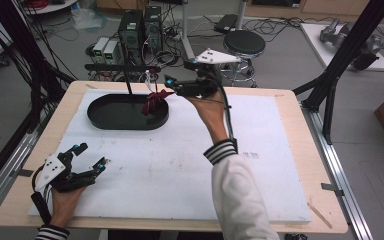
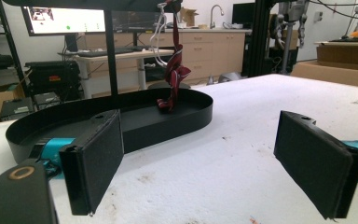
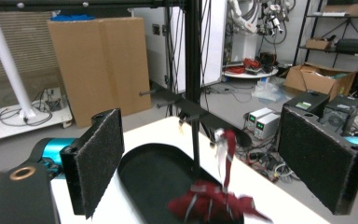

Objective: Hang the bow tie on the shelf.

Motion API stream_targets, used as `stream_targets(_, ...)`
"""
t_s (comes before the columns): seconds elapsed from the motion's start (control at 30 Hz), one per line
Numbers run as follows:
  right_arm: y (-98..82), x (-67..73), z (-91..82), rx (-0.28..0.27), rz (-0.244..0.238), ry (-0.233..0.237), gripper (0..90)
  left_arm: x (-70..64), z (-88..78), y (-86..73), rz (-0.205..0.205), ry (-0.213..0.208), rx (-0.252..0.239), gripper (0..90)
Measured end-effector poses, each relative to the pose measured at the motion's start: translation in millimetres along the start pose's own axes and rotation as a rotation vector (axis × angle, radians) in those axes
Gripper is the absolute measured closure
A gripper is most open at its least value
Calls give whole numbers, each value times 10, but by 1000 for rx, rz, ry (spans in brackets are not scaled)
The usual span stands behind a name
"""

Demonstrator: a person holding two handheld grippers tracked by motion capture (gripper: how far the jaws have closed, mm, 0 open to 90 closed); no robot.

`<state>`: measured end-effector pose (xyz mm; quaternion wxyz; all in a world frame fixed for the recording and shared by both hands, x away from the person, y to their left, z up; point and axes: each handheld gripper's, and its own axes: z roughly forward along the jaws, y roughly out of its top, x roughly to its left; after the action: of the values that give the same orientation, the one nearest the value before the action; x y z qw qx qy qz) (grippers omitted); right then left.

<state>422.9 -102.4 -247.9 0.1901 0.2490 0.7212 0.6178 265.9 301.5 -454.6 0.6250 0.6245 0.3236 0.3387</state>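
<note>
A dark red cloth [image 1: 153, 102] hangs from the crossbar [image 1: 120, 66] of a black stand, and its lower end rests in the black oval tray [image 1: 105, 122]. My right gripper [image 1: 168, 86] is raised just right of the cloth, jaws open, nothing pressed between them. In the right gripper view the cloth [image 3: 214, 203] looks blurred, low between the jaws and beyond them, over the tray [image 3: 154, 177]. My left gripper [image 1: 91, 157] rests open at the table's front left. In the left gripper view the cloth [image 2: 173, 74] and tray [image 2: 186, 119] lie well beyond its open jaws [image 2: 205, 163].
A white foam board [image 1: 180, 165] covers the wooden table. The stand's upright post [image 1: 128, 82] rises from the tray. Behind the table are computer boxes [image 1: 140, 27] and a stool [image 1: 244, 42]. A black frame strut [image 1: 340, 65] slants down at the right.
</note>
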Motion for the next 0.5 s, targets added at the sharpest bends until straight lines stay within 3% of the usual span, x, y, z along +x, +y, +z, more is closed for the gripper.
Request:
stream_targets(0.07, -55, 39, -244, -25, -21, -20, 137, 3, -3, 0, 1, -3, 1, 159)
stream_targets(0.1, -119, 64, -484, -31, -34, -39, 137, 3, -4, -1, -2, -3, -2, 159)
stream_targets(0.13, -119, 64, -484, -31, -34, -39, 137, 2, -4, -3, -6, -2, -6, 159)
stream_targets(0.3, -335, 119, -1046, -67, -35, -79, 137, 1, -1, 0, -2, -1, 1, 158)
stream_targets(0.37, -480, 166, -1256, -71, -41, -97, 137, 0, 0, 1, 0, 0, 2, 158)
stream_targets(0.4, -673, 223, -1456, -64, -53, -121, 137, 0, -3, 1, 2, 1, 2, 157)
stream_targets(0.47, -899, 287, -1641, -36, -69, -155, 136, -5, -4, 0, 2, 5, -1, 157)
stream_targets(0.5, -899, 287, -1641, -36, -69, -155, 136, -6, -5, 0, 4, 6, -2, 157)
